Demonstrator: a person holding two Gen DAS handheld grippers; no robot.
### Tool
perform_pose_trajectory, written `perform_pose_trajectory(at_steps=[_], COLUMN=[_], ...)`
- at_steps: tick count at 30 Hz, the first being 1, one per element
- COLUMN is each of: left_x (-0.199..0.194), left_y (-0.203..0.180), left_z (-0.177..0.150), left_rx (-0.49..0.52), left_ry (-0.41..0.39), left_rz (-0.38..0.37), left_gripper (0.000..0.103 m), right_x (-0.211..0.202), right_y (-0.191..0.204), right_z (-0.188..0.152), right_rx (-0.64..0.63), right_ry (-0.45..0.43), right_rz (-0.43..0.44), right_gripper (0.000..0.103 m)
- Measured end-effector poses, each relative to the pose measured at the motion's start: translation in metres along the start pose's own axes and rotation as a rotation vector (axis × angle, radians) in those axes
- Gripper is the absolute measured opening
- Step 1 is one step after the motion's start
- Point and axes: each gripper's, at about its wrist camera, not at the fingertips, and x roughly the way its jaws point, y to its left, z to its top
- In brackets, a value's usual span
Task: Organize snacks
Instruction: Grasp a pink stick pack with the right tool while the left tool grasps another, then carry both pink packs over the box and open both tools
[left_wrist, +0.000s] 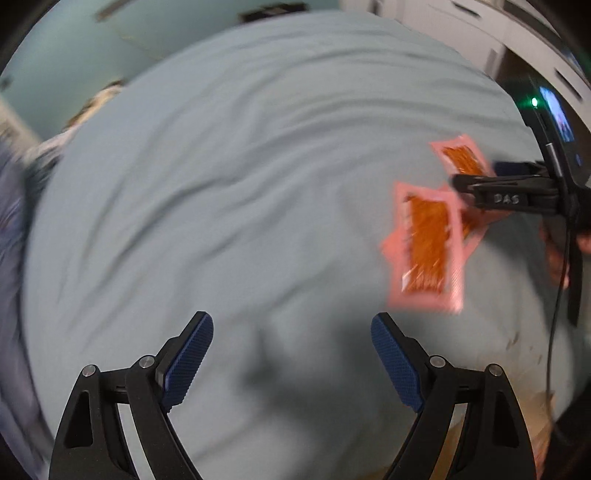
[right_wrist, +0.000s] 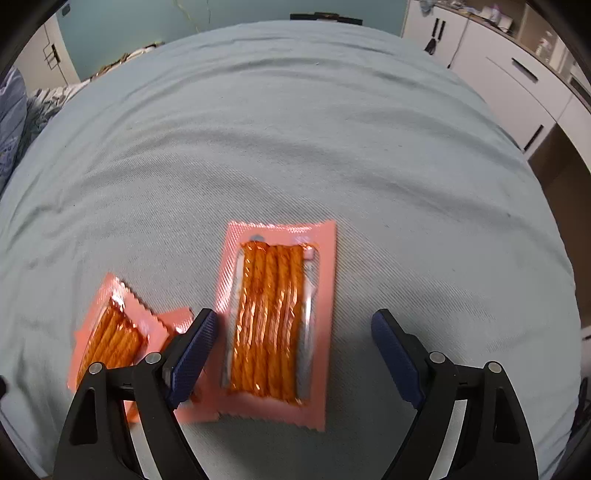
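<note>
Right wrist view: low in the frame, the right gripper hangs spread and empty over a pink snack packet on the blue sheet; a second packet lies lower left, partly under one finger. Flat film may slip a pinch. Left gripper, likewise spread, holds nothing; its packets sit at mid right, blurred.

Both claws agape, angled downward

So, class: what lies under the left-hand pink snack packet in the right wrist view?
A second pink packet pokes out beneath the left-hand packet, both lying on the blue sheet. How much of the lower packet continues underneath is covered, partly by the right claw too.
</note>
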Motion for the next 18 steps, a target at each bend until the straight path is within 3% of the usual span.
perform_pose_trajectory(at_steps=[3,6,8,9,12,13,14,16,18], left_x=[0.018,0.029,0.039,0.049,0.071,0.071,0.068,0.06,0.049], left_y=[-0.033,-0.062,-0.08,-0.088,-0.092,-0.089,-0.086,-0.078,-0.065], left_z=[0.036,0.055,0.062,0.064,0.065,0.066,0.066,0.067,0.065], left_rx=[0.11,0.181,0.218,0.225,0.158,0.123,0.095,0.05,-0.014], left_ry=[0.042,0.067,0.105,0.148,0.241,0.238,0.229,0.216,0.207], left_rz=[-0.051,-0.092,-0.118,-0.116,-0.132,-0.143,-0.154,-0.167,-0.183], left_gripper=[0.089,0.089,0.089,0.089,0.092,0.09,0.076,0.061,0.035], right_x=[0.005,0.0,0.0,-0.001,-0.003,-0.003,-0.003,-0.008,-0.016], right_y=[0.002,0.003,0.0,-0.002,-0.013,-0.019,-0.025,-0.035,-0.047], right_z=[0.003,0.004,0.005,0.004,0.005,0.006,0.006,0.003,-0.002], right_rx=[-0.003,-0.019,-0.01,0.004,0.056,0.074,0.093,0.134,0.18], right_ry=[-0.003,-0.035,-0.037,-0.045,-0.042,-0.039,-0.036,-0.034,-0.041], right_rz=[0.0,0.005,0.017,0.017,0.067,0.081,0.093,0.112,0.151], right_gripper=[0.08,0.051,0.047,0.031,0.031,0.031,0.031,0.031,0.031])
